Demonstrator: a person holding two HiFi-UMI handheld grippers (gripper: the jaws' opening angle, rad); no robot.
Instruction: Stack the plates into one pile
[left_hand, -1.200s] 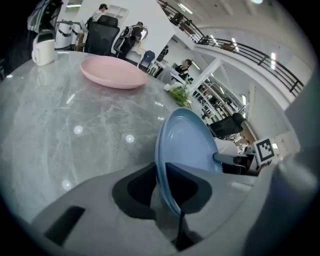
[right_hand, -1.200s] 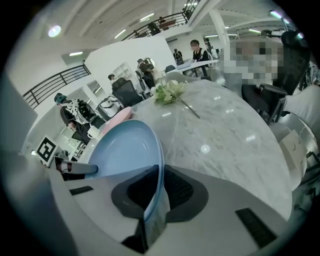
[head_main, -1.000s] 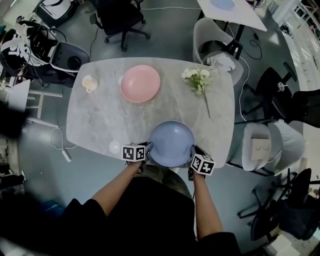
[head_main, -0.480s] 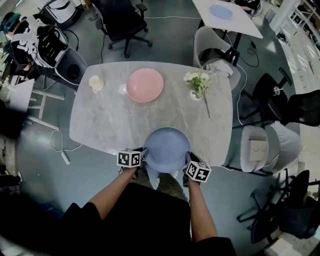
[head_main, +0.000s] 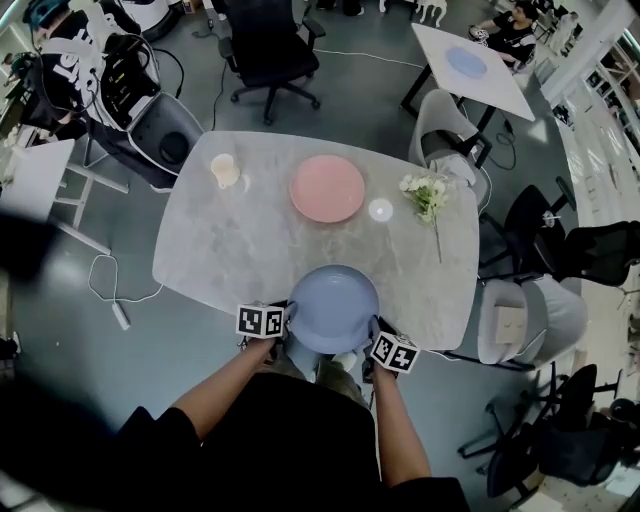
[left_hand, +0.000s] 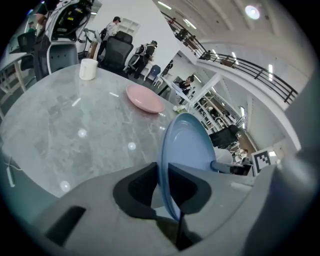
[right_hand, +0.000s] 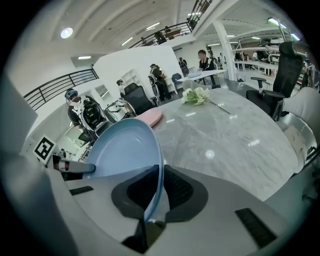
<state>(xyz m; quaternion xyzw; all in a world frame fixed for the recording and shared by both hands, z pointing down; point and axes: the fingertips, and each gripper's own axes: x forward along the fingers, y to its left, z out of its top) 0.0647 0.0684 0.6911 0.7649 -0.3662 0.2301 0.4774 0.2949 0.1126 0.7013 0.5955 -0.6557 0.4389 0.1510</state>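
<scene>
Lower centre of head view: left gripper (head_main: 286, 320) and right gripper (head_main: 371, 334) each clamp the blue plate (head_main: 333, 308), the left on its left rim and the right on its right rim. Both gripper views show the jaws nearly together with the rim pinched between the pads. The plate is over the near edge of the marble table (head_main: 230, 250). Farther up the frame, the pink plate (head_main: 327, 188) lies flat on the table, well apart from the blue one. A white cup (head_main: 225, 170) is at its left and flowers (head_main: 428, 192) are at its right.

The pale-blue plate (head_main: 333, 308) is held by opposite rims over the near edge of the table (head_main: 240, 240), seemingly clear of it, while the pink plate (head_main: 327, 188) lies flat near the far edge.
</scene>
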